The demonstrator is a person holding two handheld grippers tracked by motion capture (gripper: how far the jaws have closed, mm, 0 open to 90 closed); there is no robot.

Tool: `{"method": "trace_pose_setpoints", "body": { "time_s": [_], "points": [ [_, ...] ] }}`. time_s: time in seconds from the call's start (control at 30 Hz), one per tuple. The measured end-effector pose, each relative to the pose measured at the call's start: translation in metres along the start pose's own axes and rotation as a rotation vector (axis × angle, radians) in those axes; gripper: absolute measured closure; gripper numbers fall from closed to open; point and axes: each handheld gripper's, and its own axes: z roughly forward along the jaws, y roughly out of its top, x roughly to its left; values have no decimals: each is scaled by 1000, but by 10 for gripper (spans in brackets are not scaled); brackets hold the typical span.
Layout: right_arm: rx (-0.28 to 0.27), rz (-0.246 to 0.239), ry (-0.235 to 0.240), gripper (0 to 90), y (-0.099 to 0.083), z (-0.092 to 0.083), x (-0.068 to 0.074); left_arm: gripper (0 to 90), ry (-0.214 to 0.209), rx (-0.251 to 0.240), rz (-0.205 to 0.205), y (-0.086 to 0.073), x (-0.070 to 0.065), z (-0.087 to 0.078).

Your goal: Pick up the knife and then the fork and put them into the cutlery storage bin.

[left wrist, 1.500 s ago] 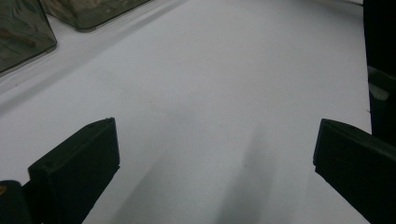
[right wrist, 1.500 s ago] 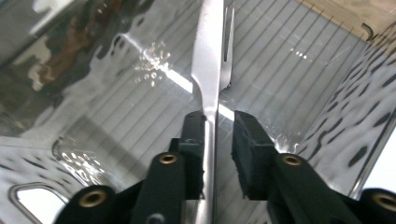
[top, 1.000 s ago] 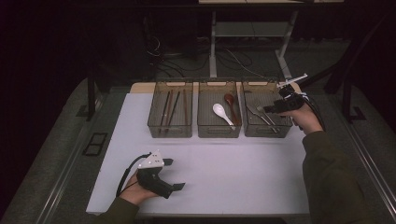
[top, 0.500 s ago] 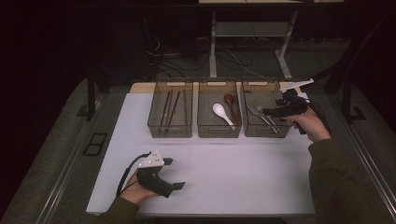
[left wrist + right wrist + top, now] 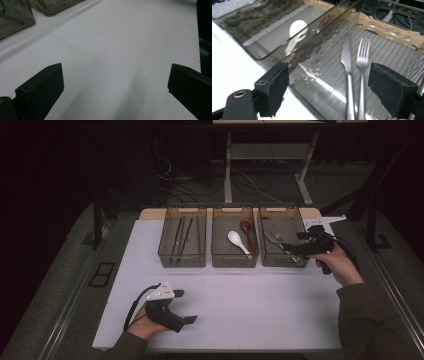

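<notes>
Jaws of the right gripper (image 5: 329,92) just opened, empty, over the right bin (image 5: 300,222) where knife (image 5: 347,62) and fork (image 5: 362,57) lie sorted; left gripper (image 5: 186,307) wide, idle on the bare tabletop (image 5: 250,305); sorting looks finished.

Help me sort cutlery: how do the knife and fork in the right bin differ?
The knife ends in one smooth, pointed blade; the fork ends in four separate tines. The knife's tip reaches slightly farther up the bin than the fork's. Both are silver metal, lying flat, side by side.
</notes>
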Motion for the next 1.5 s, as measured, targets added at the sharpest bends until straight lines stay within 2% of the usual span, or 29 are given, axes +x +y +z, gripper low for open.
{"method": "trace_pose_setpoints", "body": {
  "time_s": [0.3, 0.53, 0.8, 1.2, 1.5],
  "points": [
    [-29, -33, 45, 141, -16, -13, 21, 0, -4, 8, 2, 0, -1, 0],
    [-53, -65, 44, 142, -29, -20, 36, 0, -3, 6, 1, 0, -1, 0],
    [-89, -65, 74, 142, -44, -30, 51, 0, -2, 4, 2, 0, -1, 0],
    [-55, -82, 109, 142, -69, -29, 67, 0, -1, 2, 3, 0, -2, 0],
    [-62, -85, 133, 142, -85, -30, 81, 0, -3, 3, 4, 0, -2, 0]
  ]
}}
